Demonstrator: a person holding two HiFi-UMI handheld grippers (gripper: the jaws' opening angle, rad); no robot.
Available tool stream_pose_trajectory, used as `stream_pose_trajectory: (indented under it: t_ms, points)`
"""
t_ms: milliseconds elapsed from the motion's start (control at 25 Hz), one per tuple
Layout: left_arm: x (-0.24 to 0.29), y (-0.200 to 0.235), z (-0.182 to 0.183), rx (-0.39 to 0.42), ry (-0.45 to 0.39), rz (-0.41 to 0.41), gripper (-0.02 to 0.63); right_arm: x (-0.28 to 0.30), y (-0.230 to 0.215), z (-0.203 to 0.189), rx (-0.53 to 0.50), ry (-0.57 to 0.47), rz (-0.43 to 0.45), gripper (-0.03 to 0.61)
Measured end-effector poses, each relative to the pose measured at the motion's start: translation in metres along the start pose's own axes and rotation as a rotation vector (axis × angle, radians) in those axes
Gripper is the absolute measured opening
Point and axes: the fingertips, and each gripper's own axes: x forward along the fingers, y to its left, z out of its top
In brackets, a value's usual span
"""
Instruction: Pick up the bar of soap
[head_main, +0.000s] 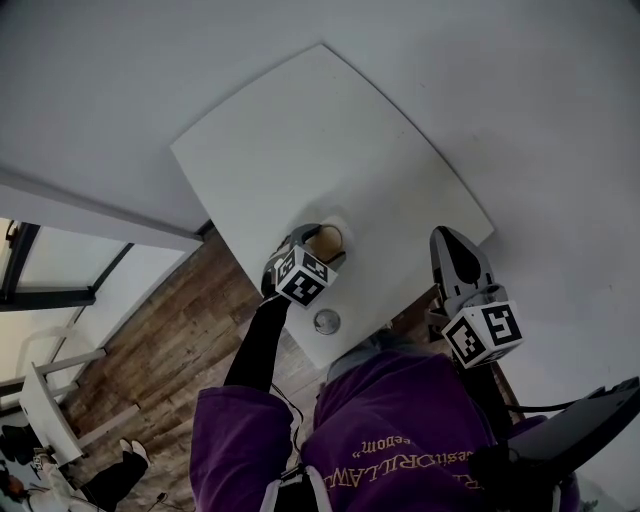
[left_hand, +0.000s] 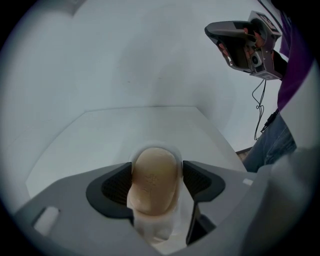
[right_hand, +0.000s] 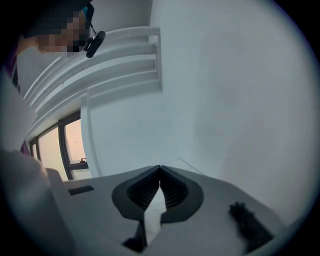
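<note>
Soap (left_hand: 152, 177) between spread jaws, left gripper (head_main: 322, 238) pitched downward (unclamped)

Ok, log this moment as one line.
left gripper: open, straddling bar of soap in dish | right gripper: shut, empty, aside | pickup: not yet done

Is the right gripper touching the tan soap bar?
Apart: the head view shows the right gripper well away from the tan oval bar of soap.

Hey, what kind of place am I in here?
Likely a sparse indoor room, perhaps an office: a white table tucked against bare white walls, wood-plank floor, and a window.
</note>
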Motion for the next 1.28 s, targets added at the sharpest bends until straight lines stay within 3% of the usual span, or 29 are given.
stream_pose_trajectory:
  t_ms: [240,960,1280]
  points:
    - [0.002,-0.007,0.001,0.036,0.016,0.002,0.284,0.002,0.000,-0.002,0.002,-0.002,0.007,0.009]
    - [-0.007,-0.017,0.003,0.041,0.037,-0.098,0.268,0.002,-0.003,0.000,-0.001,-0.004,0.010,0.009]
    - [-0.020,-0.017,0.013,0.073,-0.007,-0.067,0.265,0.002,-0.002,0.001,-0.001,-0.002,0.024,0.009]
